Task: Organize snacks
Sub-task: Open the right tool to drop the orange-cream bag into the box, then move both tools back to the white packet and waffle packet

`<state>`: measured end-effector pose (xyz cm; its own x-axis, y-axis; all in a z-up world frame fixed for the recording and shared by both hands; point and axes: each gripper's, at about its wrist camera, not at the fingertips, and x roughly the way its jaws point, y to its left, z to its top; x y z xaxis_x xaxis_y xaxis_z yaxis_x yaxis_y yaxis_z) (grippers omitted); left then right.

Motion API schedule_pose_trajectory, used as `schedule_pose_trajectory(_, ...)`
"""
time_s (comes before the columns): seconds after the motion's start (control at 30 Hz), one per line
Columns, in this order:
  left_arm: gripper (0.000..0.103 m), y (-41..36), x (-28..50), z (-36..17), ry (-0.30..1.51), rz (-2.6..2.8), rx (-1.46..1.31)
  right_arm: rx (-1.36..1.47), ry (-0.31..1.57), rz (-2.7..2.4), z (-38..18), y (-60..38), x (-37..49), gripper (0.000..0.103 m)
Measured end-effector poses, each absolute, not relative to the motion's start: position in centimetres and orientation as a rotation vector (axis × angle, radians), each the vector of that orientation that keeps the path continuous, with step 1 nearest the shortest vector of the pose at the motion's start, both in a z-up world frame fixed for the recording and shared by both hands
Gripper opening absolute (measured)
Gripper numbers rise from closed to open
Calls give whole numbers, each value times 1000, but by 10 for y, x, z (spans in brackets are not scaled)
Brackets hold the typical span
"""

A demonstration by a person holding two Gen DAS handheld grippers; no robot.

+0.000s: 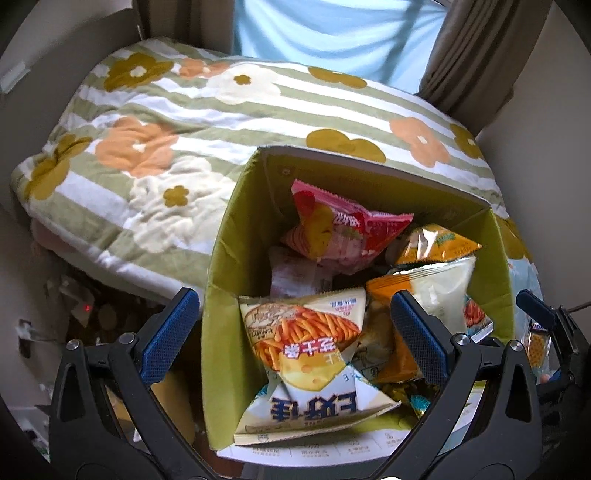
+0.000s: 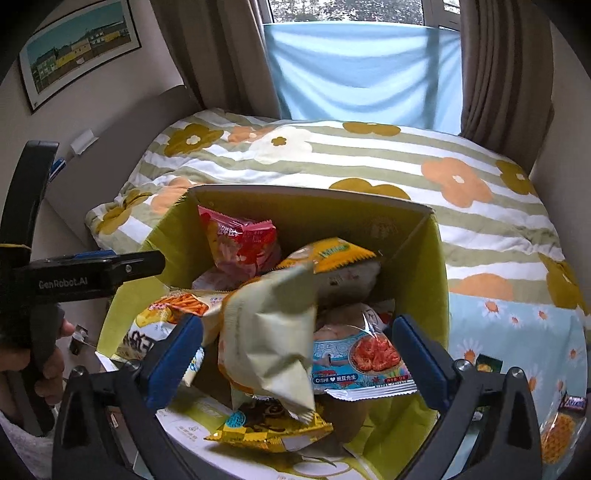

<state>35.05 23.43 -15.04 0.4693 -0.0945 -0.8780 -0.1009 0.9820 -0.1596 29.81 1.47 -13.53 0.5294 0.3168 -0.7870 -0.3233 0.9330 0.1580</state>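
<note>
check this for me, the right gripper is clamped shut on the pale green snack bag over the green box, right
Not quite. In the right wrist view the right gripper is open: its blue pads stand wide apart and neither presses on the pale green snack bag, which sits loose between them. The rest holds: the bag is over the green box.

This is a bedroom in a home. A bed [image 2: 369, 155] fills most of both views, covered by a quilt [image 1: 192, 122] with green and white stripes and large orange, mustard and white flowers. Beyond the bed's far end, brown curtains [image 2: 502, 74] hang on either side of a window [image 2: 347, 9], with a pale blue cloth [image 2: 362, 70] stretched across its lower part. On the wall left of the bed hangs a framed picture [image 2: 79, 48] of buildings. A green-lined cardboard box [image 2: 421, 258] of snack packets sits on the bed's near end.
</note>
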Motion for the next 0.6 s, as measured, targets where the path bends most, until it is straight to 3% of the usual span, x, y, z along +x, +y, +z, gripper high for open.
schedule_pose_trajectory(0.6,102,227,338,-143,1073,-26,-177,19,926,345,-124,11,282,102)
